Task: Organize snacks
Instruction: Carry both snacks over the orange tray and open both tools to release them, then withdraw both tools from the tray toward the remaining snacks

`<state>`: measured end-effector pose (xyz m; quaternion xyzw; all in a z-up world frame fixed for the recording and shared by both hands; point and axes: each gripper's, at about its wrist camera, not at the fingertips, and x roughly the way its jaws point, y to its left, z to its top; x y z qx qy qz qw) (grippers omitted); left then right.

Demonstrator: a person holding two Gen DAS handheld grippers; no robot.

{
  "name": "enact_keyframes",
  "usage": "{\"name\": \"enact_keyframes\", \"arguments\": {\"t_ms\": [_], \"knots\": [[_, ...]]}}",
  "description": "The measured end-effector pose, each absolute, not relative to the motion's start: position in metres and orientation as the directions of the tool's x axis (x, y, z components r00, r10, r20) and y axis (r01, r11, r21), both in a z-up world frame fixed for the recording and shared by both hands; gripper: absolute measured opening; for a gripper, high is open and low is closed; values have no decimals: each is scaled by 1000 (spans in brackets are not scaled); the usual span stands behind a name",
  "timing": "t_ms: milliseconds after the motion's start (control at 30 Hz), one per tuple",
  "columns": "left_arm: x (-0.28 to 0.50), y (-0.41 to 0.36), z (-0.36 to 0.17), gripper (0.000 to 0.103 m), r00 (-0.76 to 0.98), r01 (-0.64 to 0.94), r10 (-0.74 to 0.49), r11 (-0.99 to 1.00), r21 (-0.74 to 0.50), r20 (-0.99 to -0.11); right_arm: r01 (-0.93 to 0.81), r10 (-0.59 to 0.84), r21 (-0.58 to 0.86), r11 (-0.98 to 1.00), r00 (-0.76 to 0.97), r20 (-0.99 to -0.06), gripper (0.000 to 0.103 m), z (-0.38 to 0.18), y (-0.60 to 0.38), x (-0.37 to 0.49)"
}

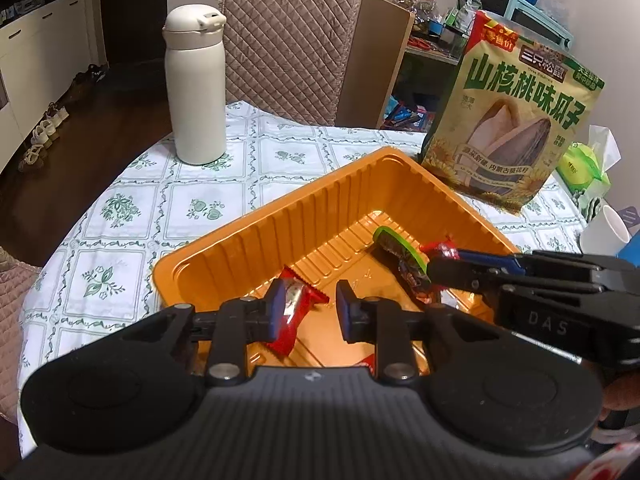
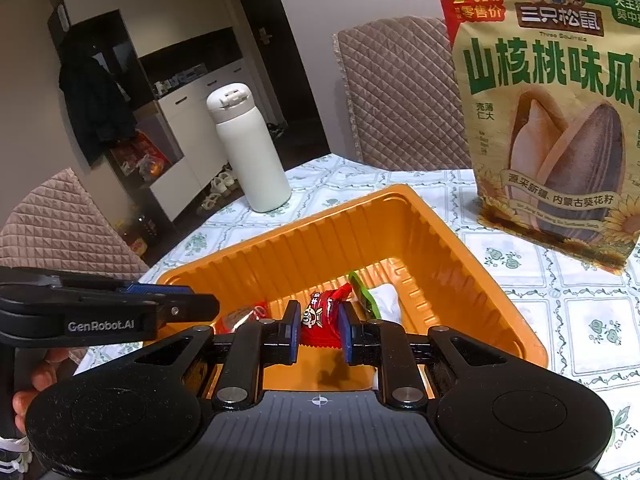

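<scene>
The right gripper [image 2: 319, 330] is pinching a small red candy packet [image 2: 322, 316] just above the floor of the orange tray [image 2: 472, 280], so the step in hand looks like setting it down among the snacks already there. It should come low and let go clear of the green-edged packet [image 2: 363, 295] (which lies just beyond it). The left gripper [image 1: 306, 312], its jaws nearly together with a gap showing and nothing pressed between them, hovers over a red wrapper [image 1: 294, 310] and should stay out of the way.
</scene>
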<state>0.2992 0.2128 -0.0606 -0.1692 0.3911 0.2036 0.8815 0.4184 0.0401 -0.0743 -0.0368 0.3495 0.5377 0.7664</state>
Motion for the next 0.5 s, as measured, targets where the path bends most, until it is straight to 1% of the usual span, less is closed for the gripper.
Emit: {"name": "enact_keyframes", "arguments": {"t_ms": [100,133,233,300,367,400,433,500], "knots": [[296,212,-60,28,609,-497,231,857,-138,-759,-854,805,322,408,171,-568,21,-73,42,416],[294,211,-60,32,607,-500,235,856,-135,-759,-857,810,323,402,168,-562,21,-72,43,415],[287,209,-59,33,608,-503,239,854,-134,-757,-859,818,335,388,153,-555,22,-71,46,414],[282,207,-57,37,611,-502,234,853,-142,-757,-857,820,340,387,152,-551,25,-70,45,413],[278,204,-55,42,614,-501,236,854,-140,-753,-855,821,341,390,155,-549,35,-69,43,412],[276,202,-54,43,615,-500,239,855,-137,-752,-854,823,341,392,160,-545,45,-68,41,411],[274,200,-53,44,615,-499,241,856,-135,-751,-853,826,340,395,168,-538,53,-67,38,410],[269,196,-50,45,619,-497,236,856,-142,-749,-851,830,341,399,178,-528,55,-65,32,409]]}}
